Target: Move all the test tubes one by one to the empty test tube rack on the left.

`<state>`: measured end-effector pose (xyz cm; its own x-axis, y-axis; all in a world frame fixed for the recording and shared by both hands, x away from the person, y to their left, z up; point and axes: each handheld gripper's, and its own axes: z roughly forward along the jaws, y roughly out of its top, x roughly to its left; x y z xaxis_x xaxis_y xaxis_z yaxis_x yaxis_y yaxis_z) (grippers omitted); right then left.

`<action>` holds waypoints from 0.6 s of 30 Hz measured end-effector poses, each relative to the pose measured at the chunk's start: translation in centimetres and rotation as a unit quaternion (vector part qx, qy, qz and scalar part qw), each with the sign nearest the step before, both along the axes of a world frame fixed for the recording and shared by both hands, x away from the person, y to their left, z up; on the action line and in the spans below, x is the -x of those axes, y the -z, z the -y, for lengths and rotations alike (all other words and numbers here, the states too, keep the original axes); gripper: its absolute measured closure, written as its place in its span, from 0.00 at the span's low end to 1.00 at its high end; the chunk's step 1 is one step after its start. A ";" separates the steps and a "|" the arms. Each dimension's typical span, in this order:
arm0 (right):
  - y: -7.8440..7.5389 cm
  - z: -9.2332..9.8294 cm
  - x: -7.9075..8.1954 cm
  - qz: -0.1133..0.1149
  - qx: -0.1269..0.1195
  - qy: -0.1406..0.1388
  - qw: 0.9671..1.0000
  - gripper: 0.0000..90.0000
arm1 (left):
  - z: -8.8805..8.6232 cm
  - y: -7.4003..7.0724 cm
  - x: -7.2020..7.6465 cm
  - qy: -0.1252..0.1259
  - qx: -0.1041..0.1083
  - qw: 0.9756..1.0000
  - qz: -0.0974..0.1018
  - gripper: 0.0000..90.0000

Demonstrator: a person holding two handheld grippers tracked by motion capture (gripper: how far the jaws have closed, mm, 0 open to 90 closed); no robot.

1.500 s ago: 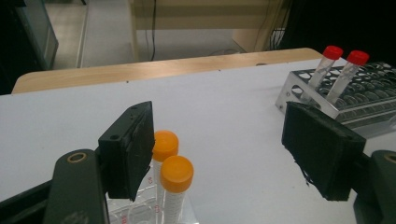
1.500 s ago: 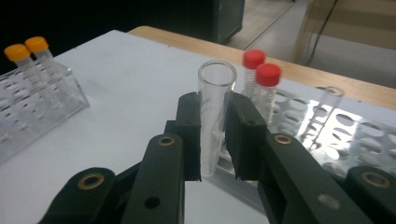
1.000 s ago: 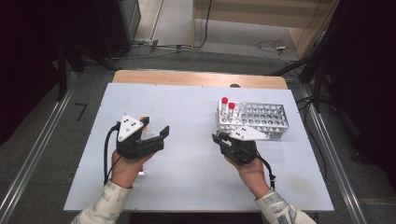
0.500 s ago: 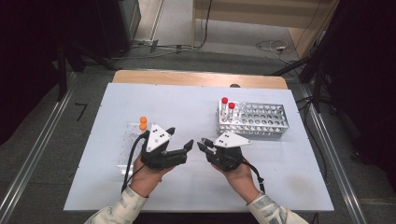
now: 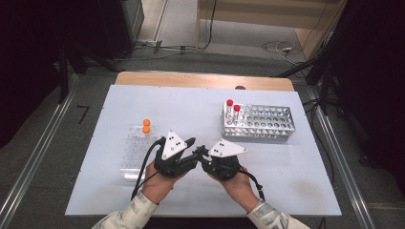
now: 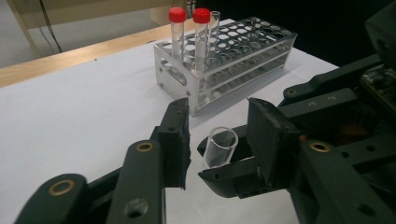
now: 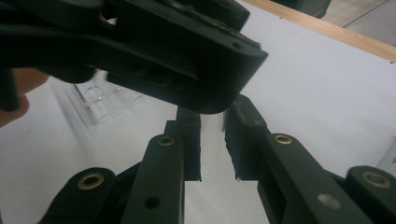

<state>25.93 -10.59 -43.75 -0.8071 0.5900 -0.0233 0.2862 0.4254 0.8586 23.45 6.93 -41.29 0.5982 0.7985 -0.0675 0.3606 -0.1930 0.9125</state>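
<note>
Tube [image 6: 219,147]: clear, uncapped, open mouth up; lower centre of left gripper view, tilted, off the table [image 5: 305,181].
Tube position: centre-bottom of high view, where the two tools meet, betw. clear rack [image 5: 136,152] at left and metal rack [image 5: 258,124] at upper right.
R gripper [image 5: 203,155]: jaws closed on tube's lower part; tube carried by this tool alone.
L gripper [image 5: 193,148]: jaws have just been closing, now part-way in; tube mouth sits betw. the pads [image 6: 180,140] w/ a gap each side, no contact yet.
Weight: judged v. light; empty as far as can be seen.
Stiffness: rigid thin wall. Glass or plastic: cannot tell. Treat as fragile, esp. at rim.
Surface: smooth, likely slippery on the pads; may pivot if gripped near one end only.
Where to grip: on the straight wall just below rim, pads flat on opp. sides, not on the rim.
Risk: over-squeeze at open end could crack it; two-tool pull may twist it.
Red-capped tubes [image 5: 233,107]: two, upright in metal rack, left end.
Orange caps [image 5: 146,126]: two, top end of clear rack.
</note>
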 end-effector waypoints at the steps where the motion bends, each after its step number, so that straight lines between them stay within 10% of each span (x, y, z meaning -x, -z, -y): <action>1: 0.0 0.0 0.1 0.000 0.000 0.000 1.000 0.82 | 0.0 0.0 0.0 0.001 0.001 1.000 0.000 0.70; 18: -0.1 0.1 0.1 0.002 -0.003 0.004 1.000 0.82 | 0.1 0.2 0.0 0.007 -0.006 1.000 -0.004 0.84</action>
<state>25.82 -10.65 -43.60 -0.8025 0.5962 -0.0219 0.2865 0.4173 0.8624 23.42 6.80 -41.52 0.6092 0.7905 -0.0632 0.3654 -0.2090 0.9071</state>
